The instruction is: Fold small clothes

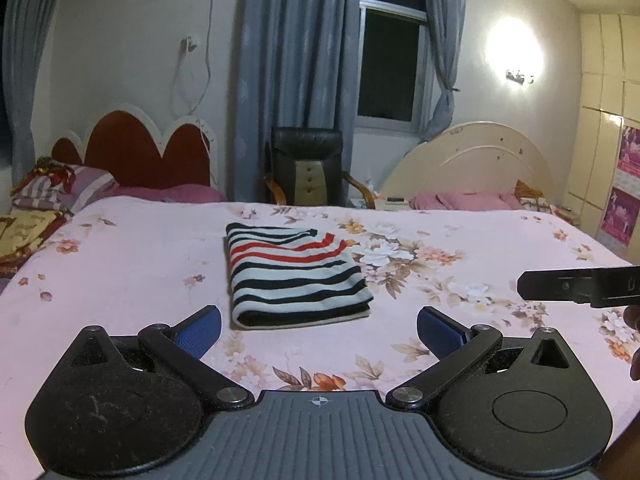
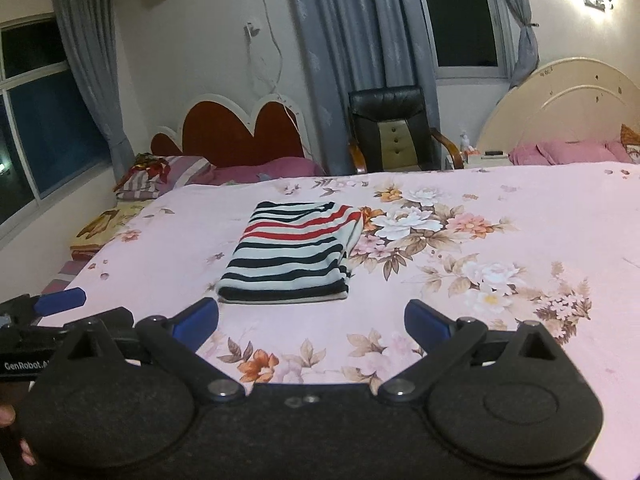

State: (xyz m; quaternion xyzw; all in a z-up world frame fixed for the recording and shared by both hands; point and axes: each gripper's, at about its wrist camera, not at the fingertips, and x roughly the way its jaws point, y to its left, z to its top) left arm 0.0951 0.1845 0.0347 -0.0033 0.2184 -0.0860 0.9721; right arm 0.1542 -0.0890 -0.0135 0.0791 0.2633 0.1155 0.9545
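Note:
A folded garment (image 1: pixel 294 276) with black, white and red stripes lies flat on the pink floral bedsheet (image 1: pixel 120 264). It also shows in the right wrist view (image 2: pixel 294 254). My left gripper (image 1: pixel 319 330) is open and empty, held just short of the garment's near edge. My right gripper (image 2: pixel 312 322) is open and empty, also just short of the near edge. In the left wrist view the right gripper's body (image 1: pixel 580 286) shows at the right edge. In the right wrist view one blue finger (image 2: pixel 60 299) of the left gripper shows at the left.
The bedsheet (image 2: pixel 520 220) covers a wide bed. Striped pillows (image 1: pixel 60 188) lie at the far left by a red headboard (image 1: pixel 148 152). A black chair (image 1: pixel 306 172) stands behind the bed. A cream headboard (image 1: pixel 480 168) with pink pillows is at the far right.

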